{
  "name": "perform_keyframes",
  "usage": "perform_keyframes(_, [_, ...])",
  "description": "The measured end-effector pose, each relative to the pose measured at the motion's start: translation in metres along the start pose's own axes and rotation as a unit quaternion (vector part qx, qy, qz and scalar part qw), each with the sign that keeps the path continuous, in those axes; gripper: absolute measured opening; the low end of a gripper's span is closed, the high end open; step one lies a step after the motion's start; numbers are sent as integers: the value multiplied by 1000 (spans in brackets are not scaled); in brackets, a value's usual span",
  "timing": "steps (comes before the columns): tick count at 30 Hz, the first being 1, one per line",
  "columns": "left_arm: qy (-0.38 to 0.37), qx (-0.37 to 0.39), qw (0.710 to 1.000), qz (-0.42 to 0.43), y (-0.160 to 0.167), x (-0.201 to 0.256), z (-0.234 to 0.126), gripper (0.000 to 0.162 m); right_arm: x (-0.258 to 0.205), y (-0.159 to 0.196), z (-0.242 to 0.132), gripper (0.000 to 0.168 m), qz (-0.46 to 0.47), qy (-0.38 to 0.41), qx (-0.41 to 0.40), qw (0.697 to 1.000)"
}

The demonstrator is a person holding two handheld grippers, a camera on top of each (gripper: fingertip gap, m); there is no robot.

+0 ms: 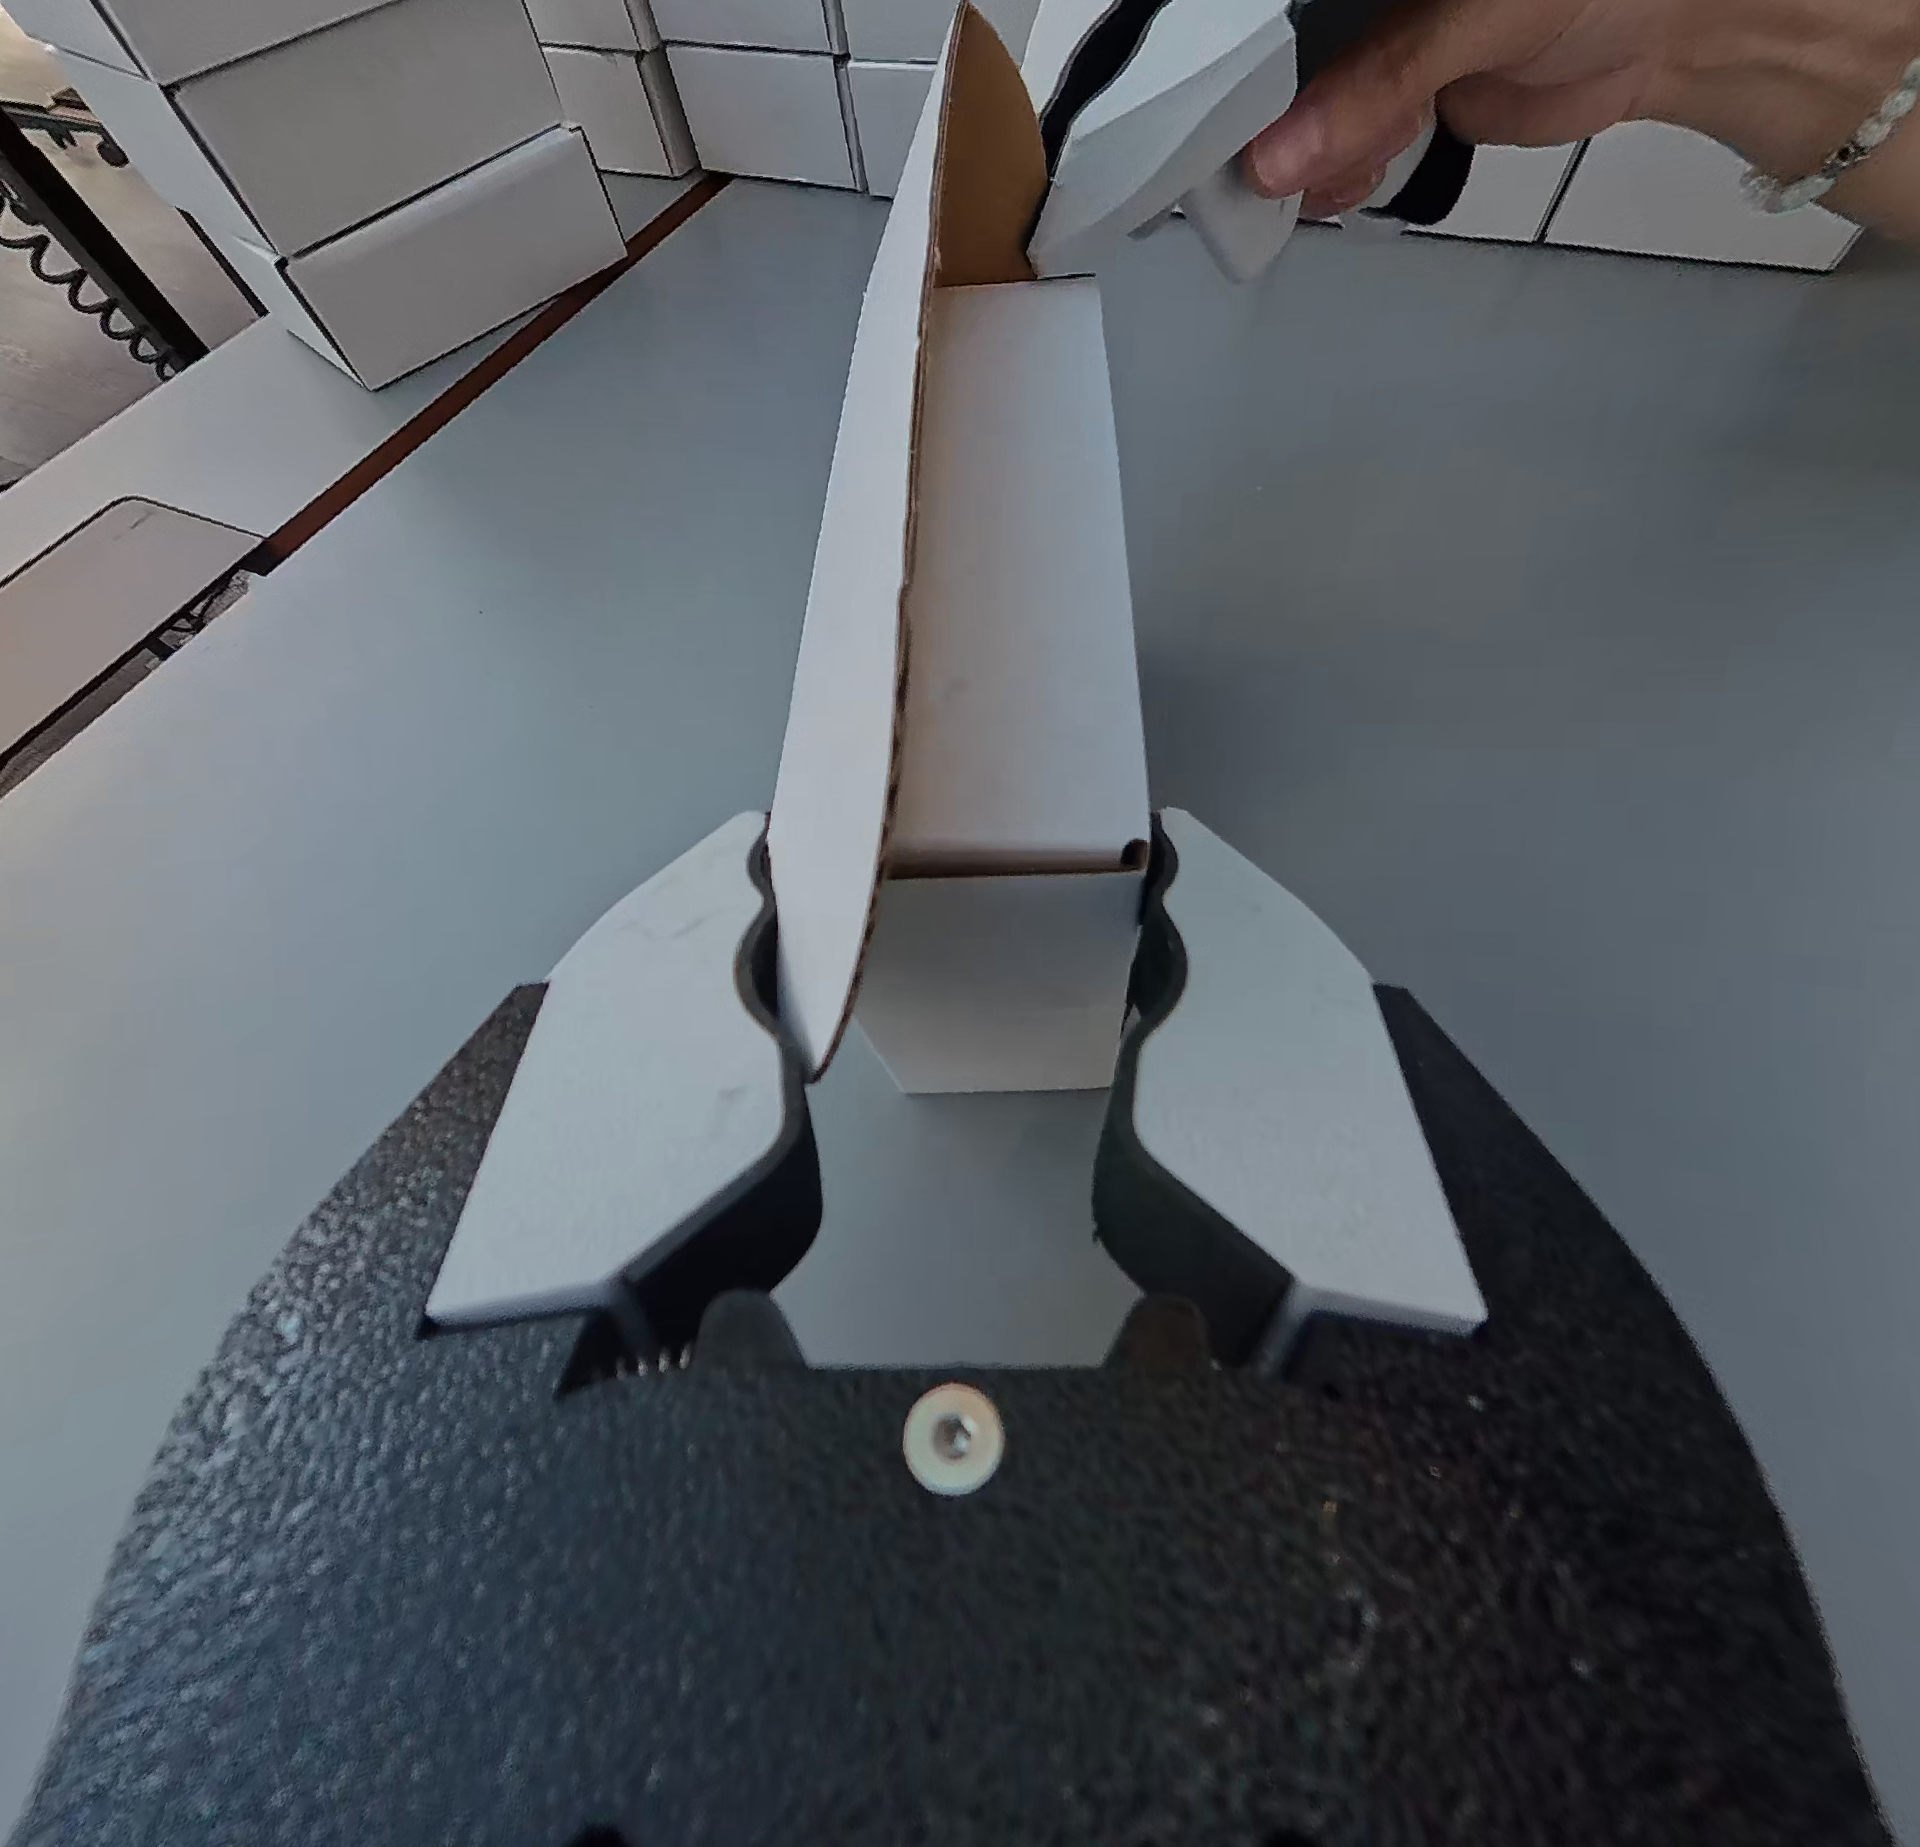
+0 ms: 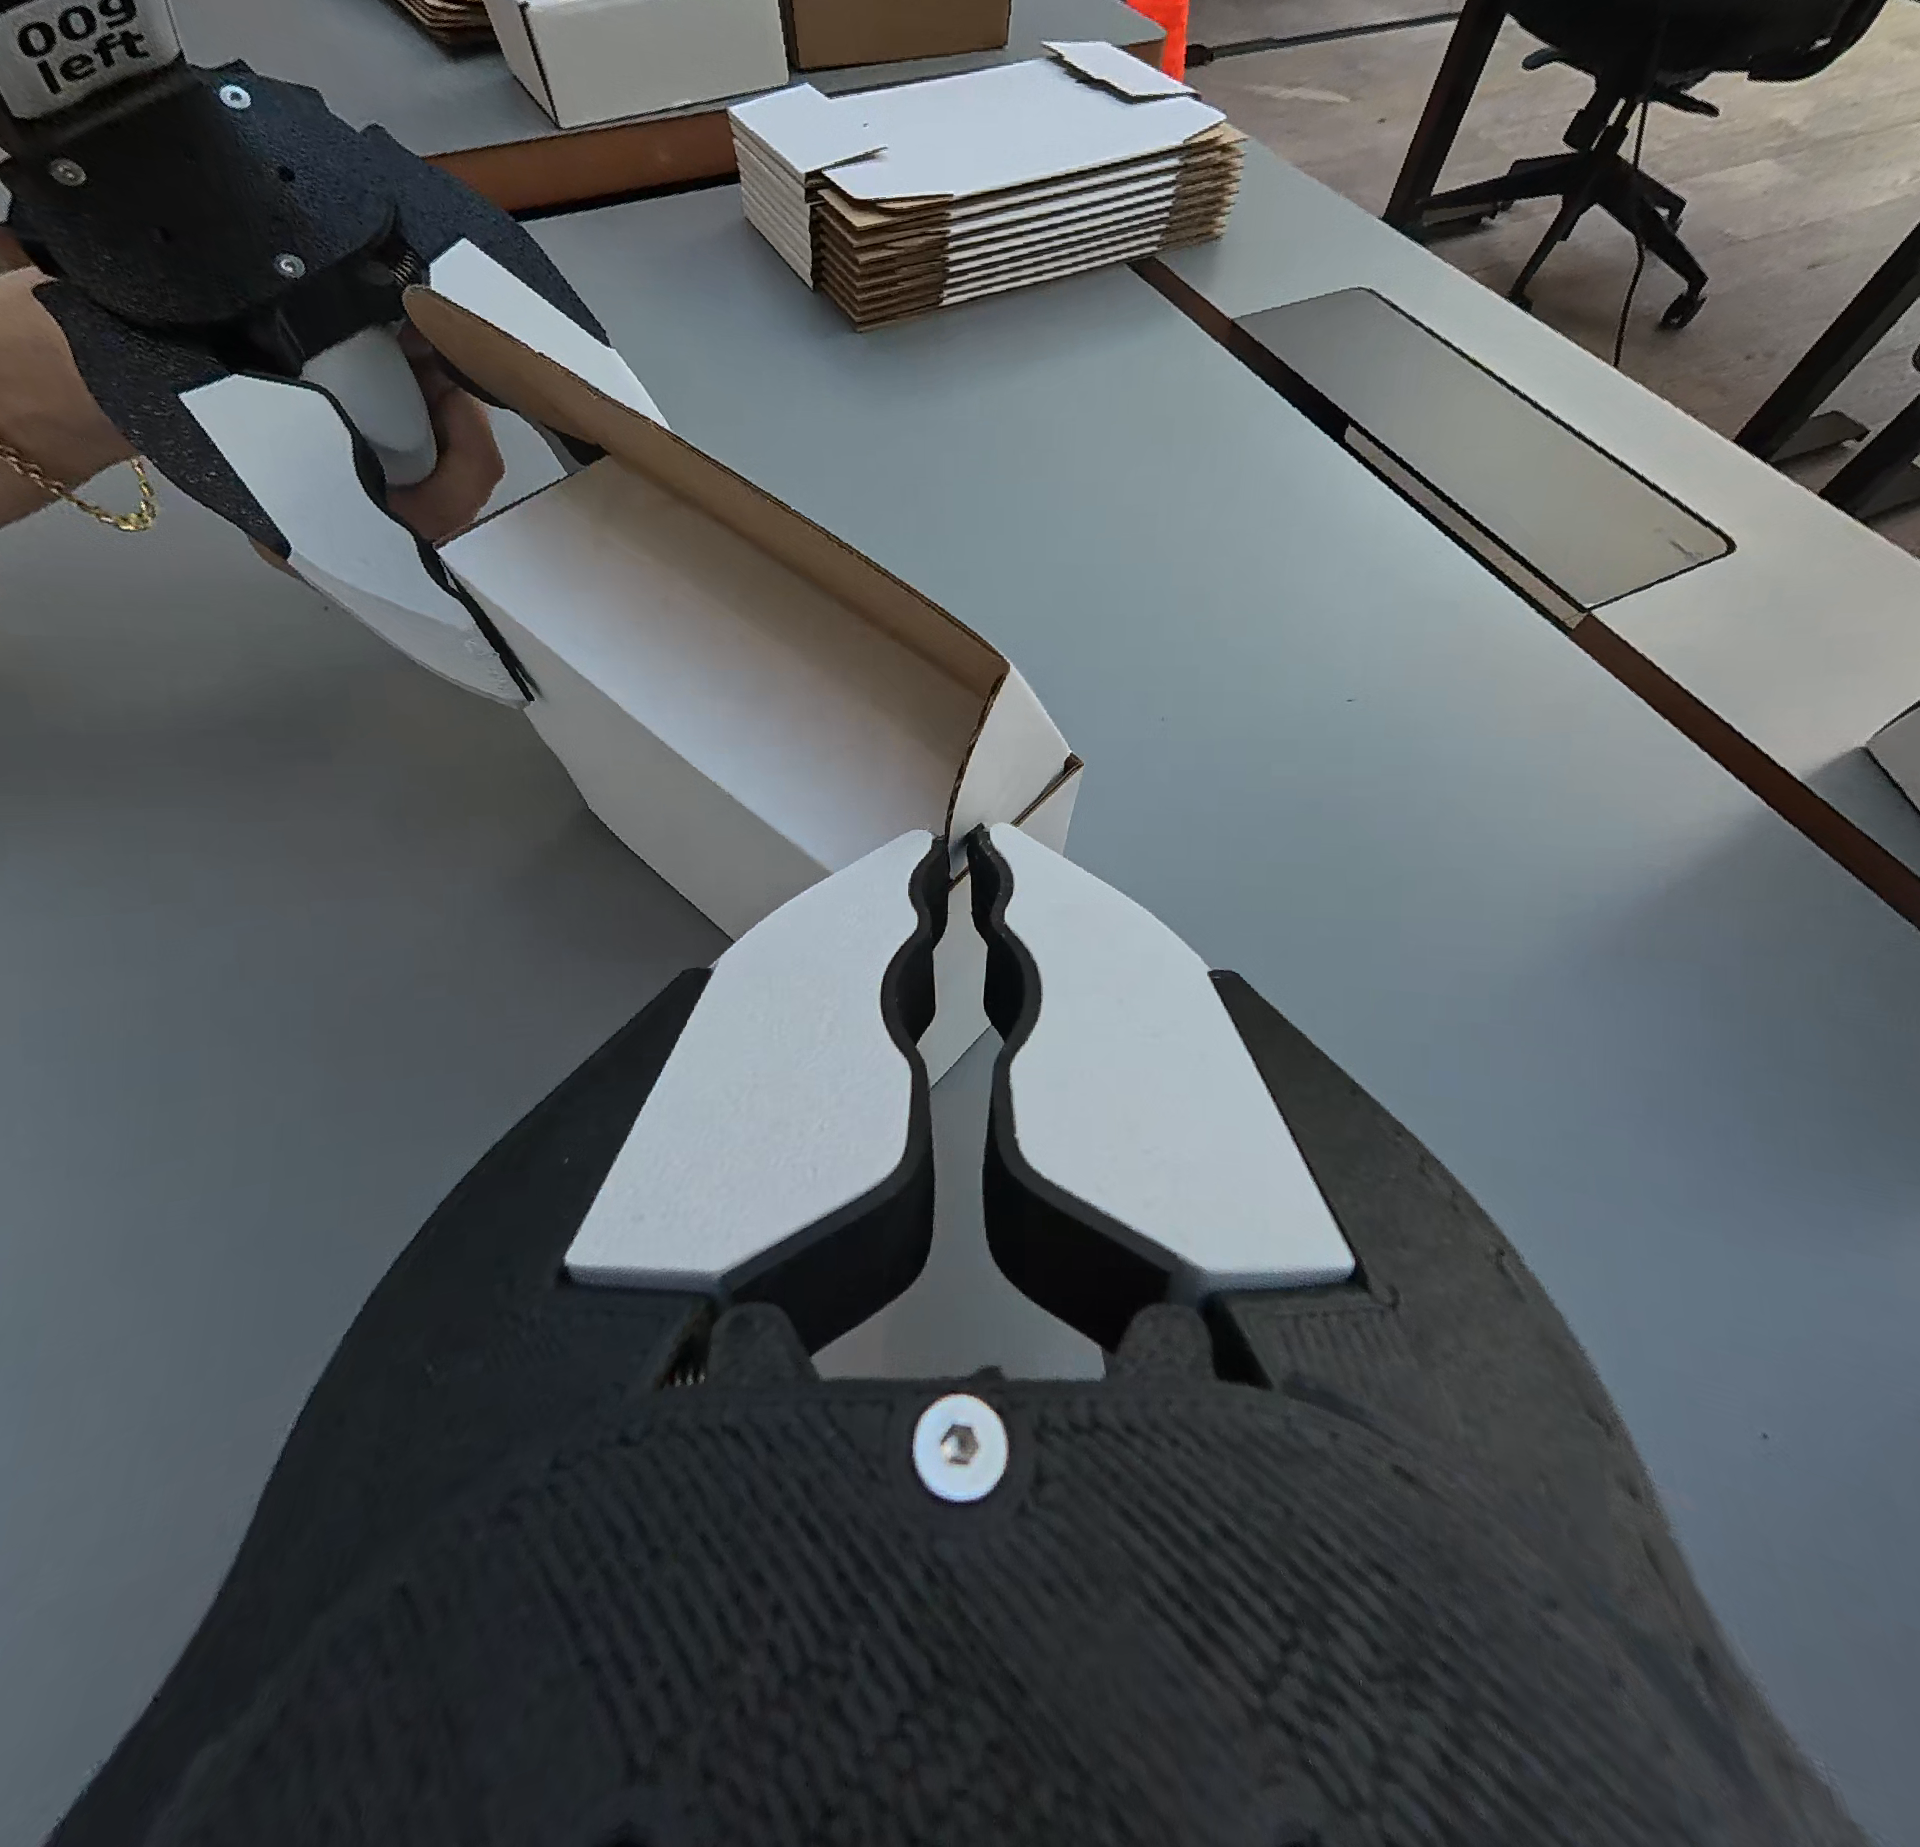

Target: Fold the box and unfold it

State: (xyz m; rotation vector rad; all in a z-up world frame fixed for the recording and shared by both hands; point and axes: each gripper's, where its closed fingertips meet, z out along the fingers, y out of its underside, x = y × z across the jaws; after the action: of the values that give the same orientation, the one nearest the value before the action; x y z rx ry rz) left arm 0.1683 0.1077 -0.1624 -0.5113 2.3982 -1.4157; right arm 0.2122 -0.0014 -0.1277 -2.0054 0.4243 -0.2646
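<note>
A long white cardboard box (image 1: 1013, 571) lies on the grey table (image 1: 1455, 654). Its lid (image 1: 862, 550) stands raised along one long side, brown inside. My left gripper (image 1: 956, 914) straddles the near end of the box, one finger against the lid and one against the side wall, shut on it. My right gripper (image 2: 961, 847) is nearly closed and pinches the lid's end flap (image 2: 1013, 748) at the other end of the box (image 2: 665, 675). The right gripper also shows in the left wrist view (image 1: 1049, 228), held by a hand (image 1: 1507, 62). The left gripper shows in the right wrist view (image 2: 577, 550).
Stacks of folded white boxes (image 1: 364, 135) line the far edge. A pile of flat box blanks (image 2: 987, 197), more white (image 2: 634, 31) and brown boxes (image 2: 894, 10) lie beyond. A second desk (image 2: 1475, 436), an orange cone (image 2: 1158, 0) and an office chair (image 2: 1621, 83) stand to the right.
</note>
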Motion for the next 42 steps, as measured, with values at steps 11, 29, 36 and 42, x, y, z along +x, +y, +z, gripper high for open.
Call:
perform_keyframes(11, [-52, 55, 996, 55, -10, 2, -7, 69, 6, -2, 5, 3, 27, 70, 0, 997])
perform_keyframes(29, [-101, 128, 984, 70, -29, -4, -58, 23, 9, -3, 8, 2, 23, 118, -20, 993])
perform_keyframes(36, [-150, 149, 977, 10, -30, -19, -59, 2, 10, -4, 9, 2, 22, 142, -21, 989])
perform_keyframes(42, [-226, 96, 956, -159, -22, -53, -58, 2, -2, -12, 13, 3, 21, 179, 14, 984])
